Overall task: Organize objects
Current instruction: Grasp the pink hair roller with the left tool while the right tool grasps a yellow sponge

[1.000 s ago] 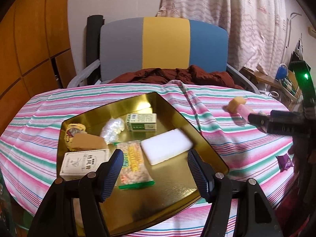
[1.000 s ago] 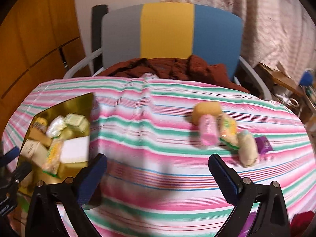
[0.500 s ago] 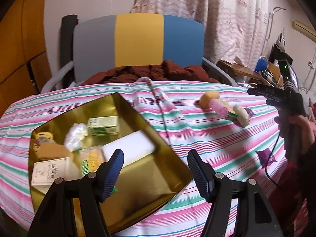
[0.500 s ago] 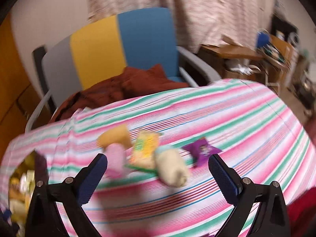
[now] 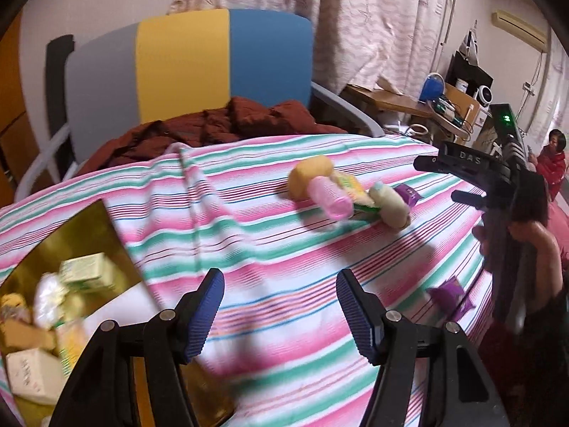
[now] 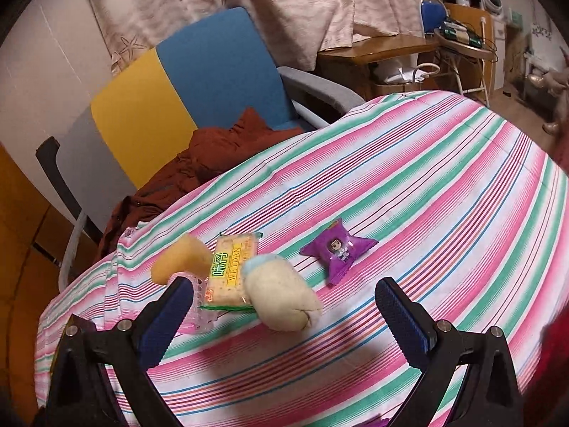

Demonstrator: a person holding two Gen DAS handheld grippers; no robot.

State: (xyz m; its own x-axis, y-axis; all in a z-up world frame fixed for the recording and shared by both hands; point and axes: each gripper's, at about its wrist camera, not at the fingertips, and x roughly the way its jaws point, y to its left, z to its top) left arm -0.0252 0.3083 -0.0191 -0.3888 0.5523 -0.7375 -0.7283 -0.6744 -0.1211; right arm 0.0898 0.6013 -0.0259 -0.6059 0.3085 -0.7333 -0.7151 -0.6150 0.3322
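Both my claws, left (image 5: 279,315) and right (image 6: 284,315), gape empty, having swung from the gold tray (image 5: 89,227) toward the loose snacks (image 6: 233,270), next to collect.

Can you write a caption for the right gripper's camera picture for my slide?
Open right gripper hovers over a striped tablecloth, facing a cream roll, cracker pack and purple candy.

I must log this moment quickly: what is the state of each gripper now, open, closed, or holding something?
Left gripper: open, holding nothing, above the striped cloth.
Right gripper: open, holding nothing, near the cream roll.
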